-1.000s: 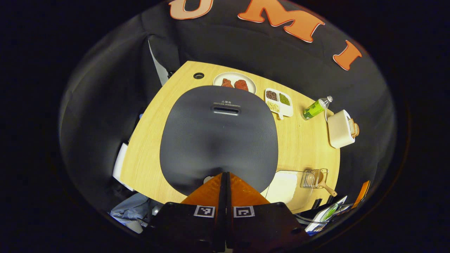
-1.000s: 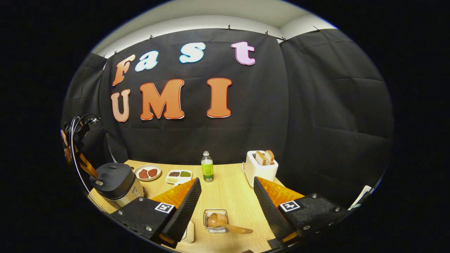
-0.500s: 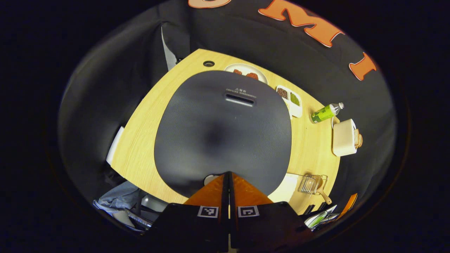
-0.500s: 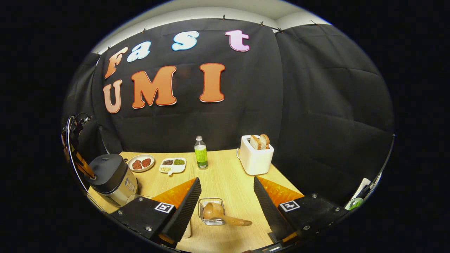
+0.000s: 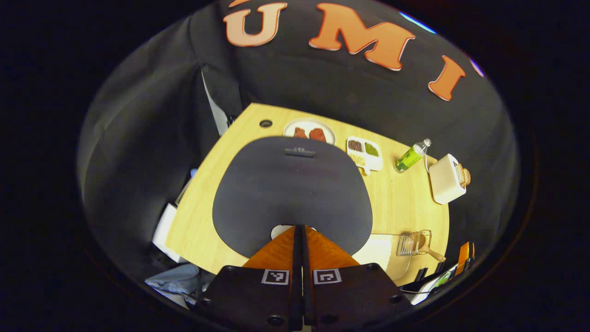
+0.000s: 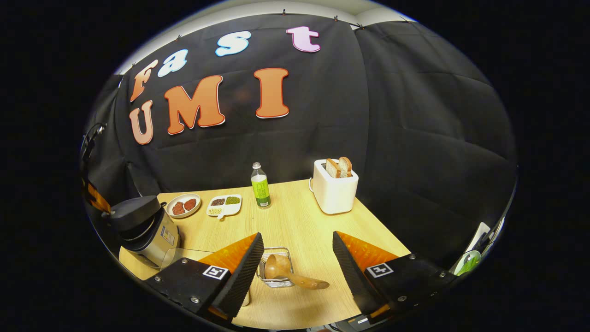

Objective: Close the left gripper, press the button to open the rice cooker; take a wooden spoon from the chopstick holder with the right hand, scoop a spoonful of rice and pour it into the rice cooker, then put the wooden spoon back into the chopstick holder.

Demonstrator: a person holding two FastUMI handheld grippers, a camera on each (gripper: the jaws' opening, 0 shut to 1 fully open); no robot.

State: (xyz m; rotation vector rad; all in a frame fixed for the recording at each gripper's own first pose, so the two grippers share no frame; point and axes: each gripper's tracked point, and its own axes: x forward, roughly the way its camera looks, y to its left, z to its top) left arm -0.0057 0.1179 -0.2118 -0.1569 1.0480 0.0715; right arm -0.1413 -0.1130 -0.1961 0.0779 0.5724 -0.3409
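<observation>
My left gripper (image 5: 298, 228) has its two fingers pressed together with nothing between them, and their joined tip sits right at the pale button (image 5: 279, 229) on the near edge of the rice cooker (image 5: 292, 189); whether it touches I cannot tell. In the right gripper view the cooker's dark lid (image 6: 130, 212) looks tilted up off the body, so I judge the latch has let go. My right gripper (image 6: 297, 258) is spread wide and holds nothing. Just ahead of it, between the two fingers and lower down on the surface (image 6: 295, 216), stands the wire chopstick holder (image 6: 275, 275) with the wooden spoon (image 6: 288, 272) in it: bowl in the basket toward my left finger, handle slanting out toward my right finger, so its long axis lies across my fingers' line. The right gripper is much the nearer to it, and I judge that I must drop forward and turn to take the handle. Farther off to the left stands the cooker.
</observation>
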